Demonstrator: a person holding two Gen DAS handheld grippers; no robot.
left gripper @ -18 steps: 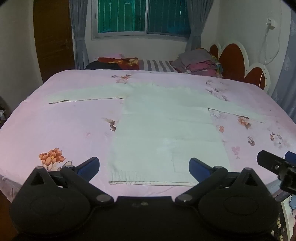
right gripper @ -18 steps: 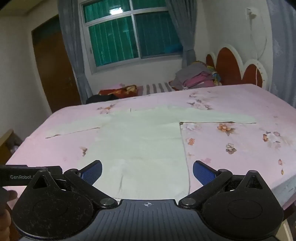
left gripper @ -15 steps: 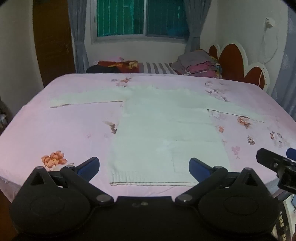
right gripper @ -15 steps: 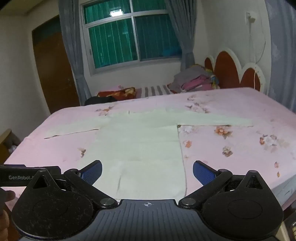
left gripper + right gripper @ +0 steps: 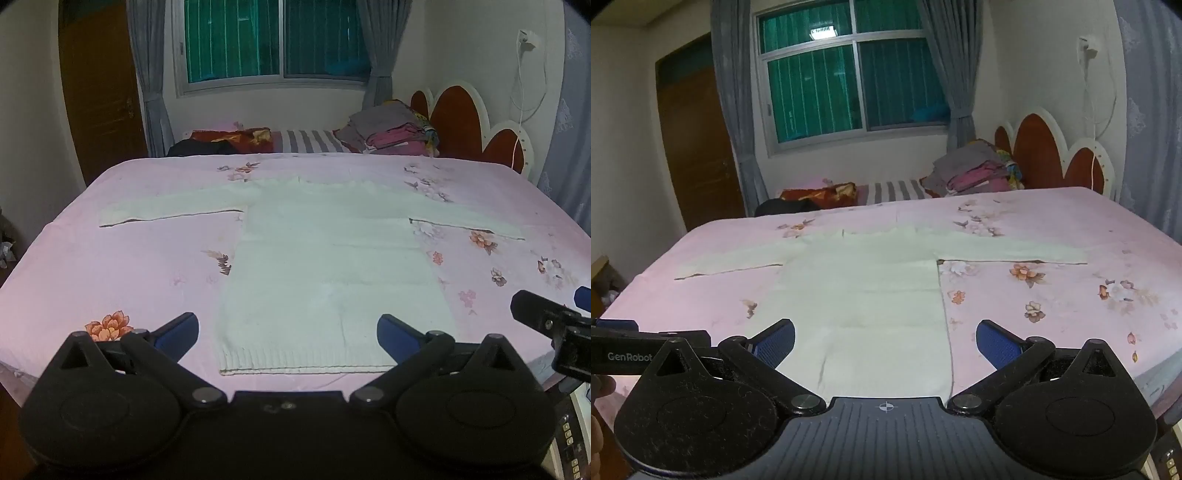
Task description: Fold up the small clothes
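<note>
Two tongs: both are seen spread wide, nothing pinched between the blue pads.
Left tongs (image 5: 287,328): held just off the near edge of the bed, aimed down at the sweater's hem; not touching the fabric.
Right tongs (image 5: 885,339): also held at the near edge, further to the right, with the sweater's lower right corner framed between the pads (no contact that can be made out).
Sweater (image 5: 328,266): a pale, whitish knit, laid flat on the bed, hem nearest the cameras, neck toward the far side, both sleeves stretched straight out to the sides.
Bed (image 5: 110,266): covered with a pink floral sheet; the sweater is placed roughly in the middle of it.
Folded pile (image 5: 391,133): a stack of grey and pink clothes is seen at the far right corner, next to the headboard (image 5: 458,118).
Other stuff at the far edge: a red patterned cloth (image 5: 232,138) and a striped piece (image 5: 306,140).
Background: a window (image 5: 273,37) with grey curtains, and a brown door (image 5: 99,92) on the left.
</note>
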